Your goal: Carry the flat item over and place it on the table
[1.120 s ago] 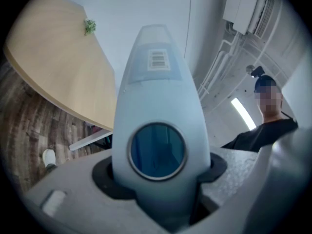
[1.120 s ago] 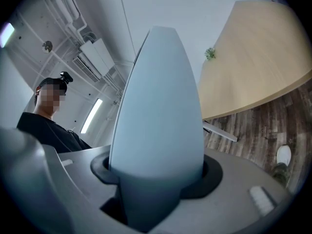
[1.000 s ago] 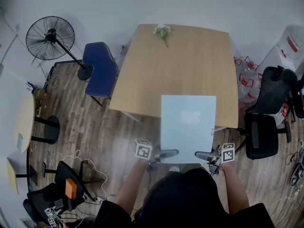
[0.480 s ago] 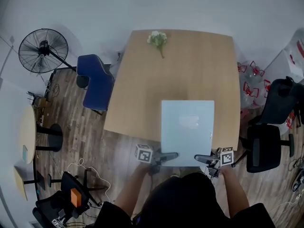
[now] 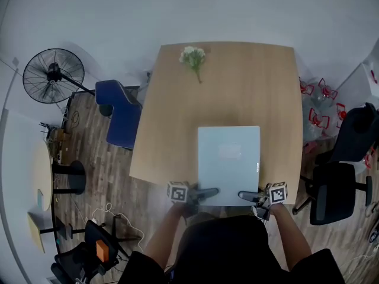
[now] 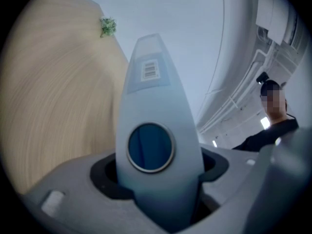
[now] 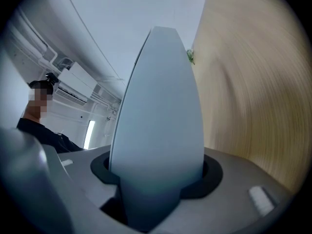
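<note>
Right, starting at the far left, a black pedestal fan (image 5: 54, 76) stands on the wood floor (image 5: 106, 170). A blue chair (image 5: 121, 114) sits just beside the left edge of the light wooden table (image 5: 172, 129). The table fills the middle of my head view, and a small sprig of white flowers (image 5: 192, 58) lies near its far edge.

At the near edge, my left gripper (image 5: 207, 191) is clamped on the near-left part of the flat pale-blue board (image 5: 228, 158). Its own view shows the board's edge seated between the 2 jaws. That view also shows a barcode label (image 6: 150, 71) on the board's face and a round dark-blue disc (image 6: 150, 146) close to the grip.

The board lies level over the table's near-right part, with its near edge overhanging toward me. I cannot tell whether it rests on the wood or hangs just above it.

My right gripper (image 5: 245, 194) grasps the same near edge further right, and its own view shows the jaws closed on the board. Off the table's right corner stands a black office chair (image 5: 334, 185).
</note>
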### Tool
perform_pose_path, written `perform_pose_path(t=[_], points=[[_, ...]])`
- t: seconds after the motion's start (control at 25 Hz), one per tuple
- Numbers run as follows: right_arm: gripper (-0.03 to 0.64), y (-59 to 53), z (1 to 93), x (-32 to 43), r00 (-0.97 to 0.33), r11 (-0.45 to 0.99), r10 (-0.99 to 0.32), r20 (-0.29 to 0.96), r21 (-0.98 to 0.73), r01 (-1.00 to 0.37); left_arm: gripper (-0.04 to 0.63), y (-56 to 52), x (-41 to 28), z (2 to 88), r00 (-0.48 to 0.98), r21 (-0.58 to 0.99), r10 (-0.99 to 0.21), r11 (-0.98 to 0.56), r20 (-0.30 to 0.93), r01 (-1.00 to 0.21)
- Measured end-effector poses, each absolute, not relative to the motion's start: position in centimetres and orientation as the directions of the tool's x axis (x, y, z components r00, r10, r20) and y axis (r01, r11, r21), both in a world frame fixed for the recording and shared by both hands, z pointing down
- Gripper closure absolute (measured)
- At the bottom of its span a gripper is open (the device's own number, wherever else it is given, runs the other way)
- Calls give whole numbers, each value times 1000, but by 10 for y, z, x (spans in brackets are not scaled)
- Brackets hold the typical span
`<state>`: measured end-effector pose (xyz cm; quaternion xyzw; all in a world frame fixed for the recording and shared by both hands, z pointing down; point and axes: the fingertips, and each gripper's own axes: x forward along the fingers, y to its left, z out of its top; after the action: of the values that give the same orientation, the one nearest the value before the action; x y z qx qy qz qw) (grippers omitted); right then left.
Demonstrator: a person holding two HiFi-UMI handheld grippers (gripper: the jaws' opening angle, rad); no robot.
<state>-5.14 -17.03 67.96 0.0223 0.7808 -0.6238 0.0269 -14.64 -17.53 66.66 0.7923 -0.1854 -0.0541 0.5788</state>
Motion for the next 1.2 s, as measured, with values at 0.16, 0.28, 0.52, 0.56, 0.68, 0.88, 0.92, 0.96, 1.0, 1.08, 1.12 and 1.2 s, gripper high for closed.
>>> perform_pose_path(t=[0.16, 0.28, 0.52, 0.56, 0.68, 0.88, 0.92, 0.96, 1.0, 1.08, 1.12, 1.2], points=[[325, -196, 682, -57, -998, 206, -3, -65, -977, 63, 247, -203, -153, 670, 920, 937, -364, -249, 144, -245], [325, -217, 685, -61, -998, 196, -16, -58, -979, 54, 244, -224, -157, 678, 922, 935, -355, -249, 155, -253], [325, -256, 712, -73, -999, 170, -40, -18, -985, 11, 238, -267, -171, 704, 929, 944, -328, -217, 170, -249], [325, -264, 717, -76, -999, 155, -47, -12, -988, 4, 236, -275, -175, 712, 931, 948, -323, -204, 172, -246], [325, -284, 738, -85, -998, 124, -57, 2, -992, -9, 233, -298, -182, 732, 938, 958, -296, -163, 181, -236], [325, -315, 767, -91, -997, 78, -71, 7, -997, -13, 230, -330, -188, 761, 940, 965, -279, -119, 195, -235], [325, -321, 768, -93, -997, 56, -74, 8, -998, -12, 229, -334, -189, 767, 940, 966, -279, -107, 198, -236], [325, -326, 769, -96, -997, 47, -74, 5, -999, -9, 228, -338, -190, 772, 939, 967, -279, -92, 203, -236], [327, -331, 769, -98, -997, 49, -72, 0, -999, -3, 227, -341, -191, 777, 938, 968, -279, -78, 208, -238], [328, -340, 770, -102, -998, 47, -68, -9, -999, 5, 225, -347, -193, 783, 936, 969, -278, -53, 218, -241], [330, -343, 773, -103, -998, 38, -69, -9, -999, 6, 224, -350, -194, 786, 935, 969, -277, -41, 223, -243], [328, -347, 779, -104, -997, 13, -71, -4, -1000, 3, 221, -355, -196, 792, 932, 968, -274, -15, 235, -249]])
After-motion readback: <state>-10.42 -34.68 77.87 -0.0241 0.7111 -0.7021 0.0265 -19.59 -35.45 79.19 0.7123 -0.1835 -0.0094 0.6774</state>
